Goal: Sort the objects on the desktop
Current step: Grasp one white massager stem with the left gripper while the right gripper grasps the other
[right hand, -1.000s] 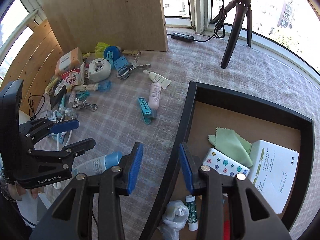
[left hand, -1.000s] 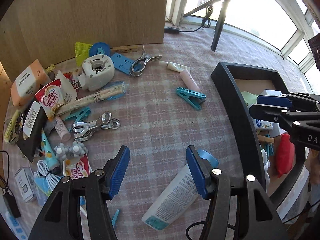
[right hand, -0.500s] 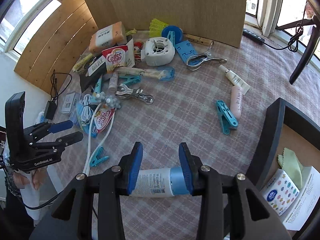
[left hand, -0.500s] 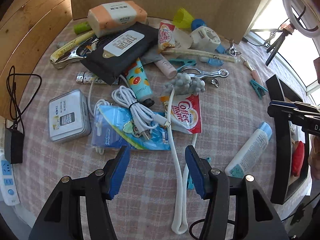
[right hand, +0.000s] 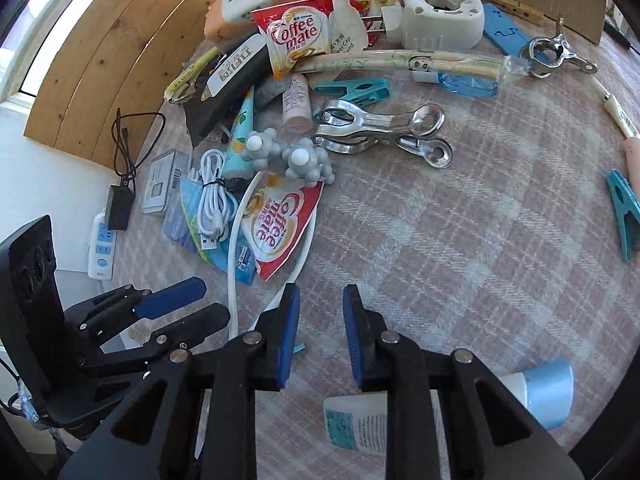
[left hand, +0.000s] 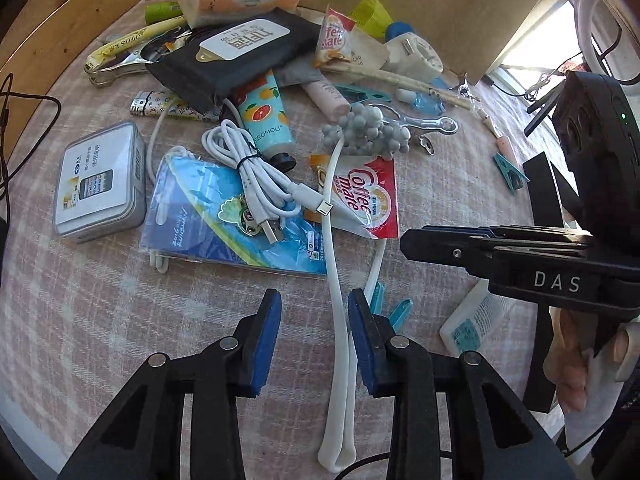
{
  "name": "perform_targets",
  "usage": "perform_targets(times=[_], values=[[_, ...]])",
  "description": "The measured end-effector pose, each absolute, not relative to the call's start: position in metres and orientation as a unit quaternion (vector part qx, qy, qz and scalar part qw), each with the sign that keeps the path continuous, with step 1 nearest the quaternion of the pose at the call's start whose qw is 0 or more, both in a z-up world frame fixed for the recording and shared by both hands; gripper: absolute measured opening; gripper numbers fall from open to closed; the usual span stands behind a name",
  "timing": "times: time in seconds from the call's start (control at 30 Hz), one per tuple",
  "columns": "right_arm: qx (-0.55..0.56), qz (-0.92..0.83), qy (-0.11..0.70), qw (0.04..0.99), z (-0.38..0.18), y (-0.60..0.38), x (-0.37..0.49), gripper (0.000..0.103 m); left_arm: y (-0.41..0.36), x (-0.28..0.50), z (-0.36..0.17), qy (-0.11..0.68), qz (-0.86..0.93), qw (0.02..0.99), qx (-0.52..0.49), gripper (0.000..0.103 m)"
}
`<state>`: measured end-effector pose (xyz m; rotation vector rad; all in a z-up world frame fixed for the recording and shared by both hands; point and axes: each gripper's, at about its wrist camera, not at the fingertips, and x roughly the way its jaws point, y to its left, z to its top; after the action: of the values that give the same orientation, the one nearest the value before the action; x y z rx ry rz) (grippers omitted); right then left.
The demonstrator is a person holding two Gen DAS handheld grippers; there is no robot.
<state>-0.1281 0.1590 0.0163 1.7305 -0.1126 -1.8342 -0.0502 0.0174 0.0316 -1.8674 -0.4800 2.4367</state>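
Note:
My left gripper (left hand: 314, 320) points down at the plaid cloth with its jaws closing. A long white looped band (left hand: 334, 264) runs between its fingers, close to the right pad, and neither pad presses on it. A teal clip (left hand: 394, 312) lies just right of that finger. My right gripper (right hand: 320, 312) hovers over bare cloth, jaws closing, nothing between them. A white tube with a blue cap (right hand: 540, 392) lies under its right finger. The left gripper (right hand: 180, 300) shows at the lower left of the right wrist view, and the right gripper (left hand: 440, 240) crosses the left wrist view side-on.
A heap lies beyond: a Coffee mate sachet (left hand: 368, 200), a bundled white USB cable (left hand: 248, 168), a blue packet (left hand: 224, 224), a grey tin (left hand: 100, 180), grey ball toys (right hand: 292, 156) and metal clips (right hand: 380, 128). A black tray's wall (left hand: 544, 240) stands at the right.
Both grippers swung left from the tray side to the heap. The right one passed over the white tube. Both pairs of jaws have narrowed, and the white band now lies between the left fingers.

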Motion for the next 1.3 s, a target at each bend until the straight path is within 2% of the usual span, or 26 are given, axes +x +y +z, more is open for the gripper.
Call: perform_targets(times=[0.07, 0.2, 0.27, 0.33, 0.63, 0.73, 0.77, 0.8, 1.07, 1.3], values=[[0.656, -0.689, -0.047, 0.304, 0.013, 0.153, -0.129, 0.021, 0.02, -0.055, 0.029, -0.156, 0.781, 0.021, -0.604, 0.024], [0.659, -0.685, -0.052, 0.307, 0.009, 0.142, -0.128, 0.019, 0.026, -0.063, 0.027, -0.153, 0.782, 0.027, -0.603, 0.02], [0.659, -0.684, -0.055, 0.308, 0.009, 0.139, -0.128, 0.019, 0.027, -0.067, 0.024, -0.158, 0.78, 0.034, -0.605, 0.013], [0.661, -0.681, -0.063, 0.309, 0.008, 0.137, -0.128, 0.018, 0.028, -0.069, 0.022, -0.16, 0.777, 0.037, -0.607, 0.01], [0.661, -0.676, -0.099, 0.31, 0.005, 0.132, -0.127, 0.016, 0.02, -0.065, 0.019, -0.189, 0.775, 0.049, -0.602, 0.009], [0.662, -0.668, -0.117, 0.32, 0.007, 0.138, -0.123, 0.012, 0.018, -0.06, 0.031, -0.202, 0.778, 0.066, -0.592, 0.007], [0.661, -0.661, -0.128, 0.331, 0.01, 0.142, -0.122, 0.003, 0.022, -0.059, 0.035, -0.2, 0.777, 0.073, -0.592, 0.008], [0.659, -0.657, -0.136, 0.339, 0.014, 0.143, -0.119, 0.003, 0.027, -0.059, 0.037, -0.19, 0.779, 0.075, -0.592, 0.008], [0.636, -0.685, -0.131, 0.332, 0.042, 0.158, -0.112, 0.003, 0.054, -0.061, 0.048, -0.167, 0.788, 0.097, -0.584, 0.006], [0.618, -0.704, -0.123, 0.327, 0.059, 0.177, -0.115, 0.003, 0.056, -0.06, 0.034, -0.175, 0.778, 0.097, -0.595, 0.005]])
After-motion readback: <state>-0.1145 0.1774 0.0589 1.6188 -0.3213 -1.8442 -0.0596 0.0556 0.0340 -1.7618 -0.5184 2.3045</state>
